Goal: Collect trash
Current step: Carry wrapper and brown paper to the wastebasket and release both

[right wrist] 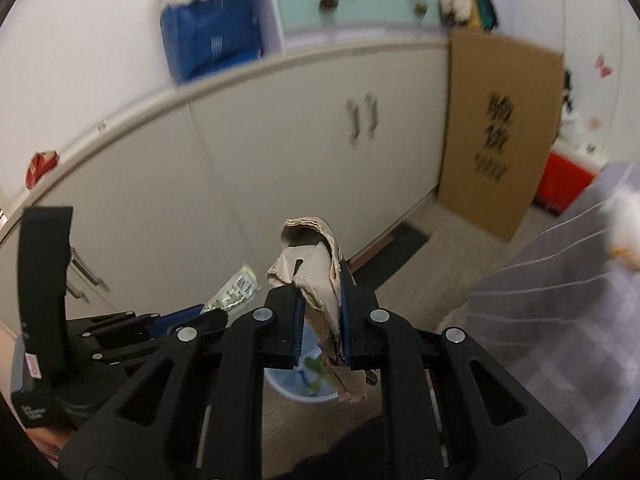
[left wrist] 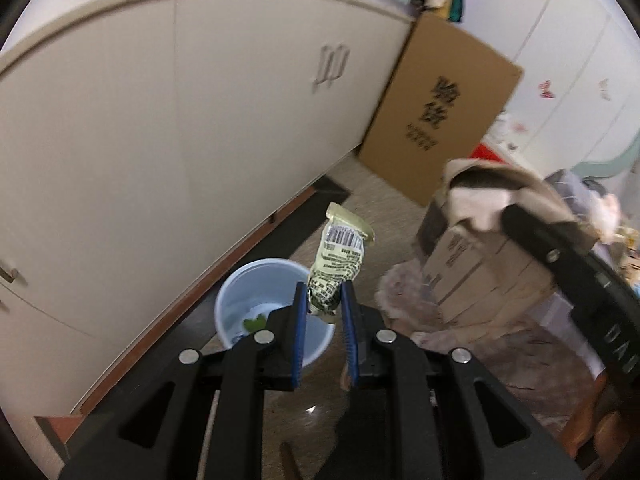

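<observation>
The left gripper (left wrist: 325, 292) grasps a green wrapper (left wrist: 340, 256) and the right gripper (right wrist: 320, 300) grasps torn cardboard (right wrist: 316, 268), both above the blue bin (left wrist: 256, 280).

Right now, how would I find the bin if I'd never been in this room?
Look along the foot of the long cream cabinet. On the floor there stands the bin, below the wrapper in the left gripper. It's the only round, pale blue, open-topped thing; everything nearby is brown cardboard.

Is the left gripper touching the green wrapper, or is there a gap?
Touching. The left wrist view shows the left gripper with both blue pads pressed against the lower end of the green wrapper, which sticks up above the pale blue bin.
</observation>
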